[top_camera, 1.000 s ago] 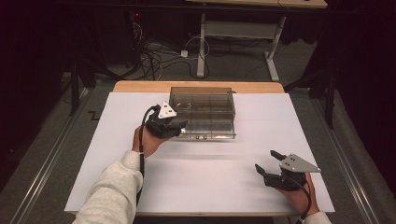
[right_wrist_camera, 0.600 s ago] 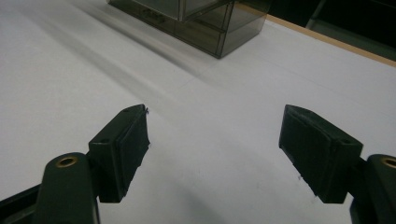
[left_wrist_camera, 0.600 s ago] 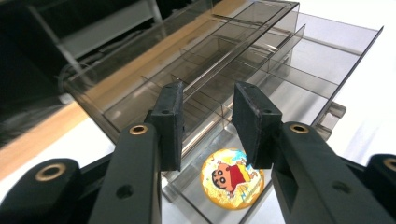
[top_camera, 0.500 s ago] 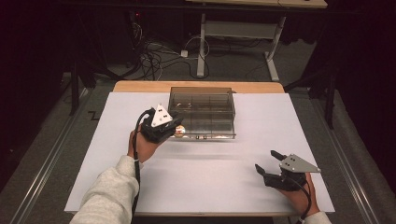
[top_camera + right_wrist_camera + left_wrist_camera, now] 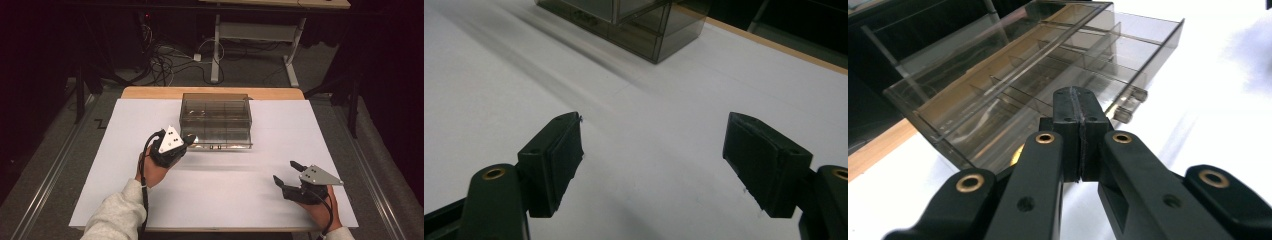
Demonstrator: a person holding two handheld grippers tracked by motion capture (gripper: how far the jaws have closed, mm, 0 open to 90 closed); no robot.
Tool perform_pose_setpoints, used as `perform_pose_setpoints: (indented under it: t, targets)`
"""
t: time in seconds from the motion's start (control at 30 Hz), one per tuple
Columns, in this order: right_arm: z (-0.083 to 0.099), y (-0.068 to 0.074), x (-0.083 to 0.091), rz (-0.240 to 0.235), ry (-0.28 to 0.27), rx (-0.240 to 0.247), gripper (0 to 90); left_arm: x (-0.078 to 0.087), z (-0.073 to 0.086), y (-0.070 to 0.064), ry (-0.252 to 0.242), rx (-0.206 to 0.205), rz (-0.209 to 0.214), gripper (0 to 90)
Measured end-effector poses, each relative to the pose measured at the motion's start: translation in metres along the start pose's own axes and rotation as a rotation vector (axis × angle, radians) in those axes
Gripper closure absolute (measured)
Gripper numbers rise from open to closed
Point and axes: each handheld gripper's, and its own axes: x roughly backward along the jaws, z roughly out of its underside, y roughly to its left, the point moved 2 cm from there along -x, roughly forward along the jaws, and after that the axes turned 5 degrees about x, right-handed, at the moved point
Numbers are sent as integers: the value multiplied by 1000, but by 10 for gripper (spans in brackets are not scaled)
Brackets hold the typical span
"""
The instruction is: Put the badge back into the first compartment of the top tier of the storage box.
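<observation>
A smoky clear plastic organiser box [image 5: 216, 119] with divided compartments stands at the back middle of the white table top [image 5: 225, 205]. Its lower drawer [image 5: 220, 142] sticks out toward me, with two small knobs on its front. My left gripper [image 5: 189, 139] hovers at the drawer's front left corner, jaws shut and pads pressed together with nothing between them. In the left gripper view the shut left gripper [image 5: 1078, 102] points over the box [image 5: 1013, 80], and a small yellowish patch [image 5: 1017, 154] shows below it. My right gripper [image 5: 286, 171] rests open at the front right, and the open right gripper [image 5: 659, 150] shows bare table between its jaws.
A wooden table edge [image 5: 150, 93] runs behind the white sheet. Beyond it are a dark floor, tangled cables [image 5: 165, 60] and a white desk frame [image 5: 255, 32]. The box corner [image 5: 649, 35] lies far ahead of the right gripper.
My left gripper has drawn back a little from the box front toward me and tilted. The right gripper has stayed where it was.
</observation>
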Motion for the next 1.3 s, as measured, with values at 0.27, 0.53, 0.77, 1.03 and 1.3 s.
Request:
perform_pose_setpoints:
  t: [0.27,0.53,0.77,1.03,1.3]
  targets:
    - [0,0,0,3,-1,0,238,-7,7,-14,27,-6,33,872]
    - [0,-1,1,8,-6,0,237,-19,13,-23,57,-23,37,872]
    - [0,-1,1,9,-8,3,237,-26,17,-23,80,-27,23,871]
    - [0,-1,1,8,-10,5,237,-33,19,-23,98,-31,17,871]
    - [0,-1,1,9,-10,2,237,-39,21,-23,105,-15,10,870]
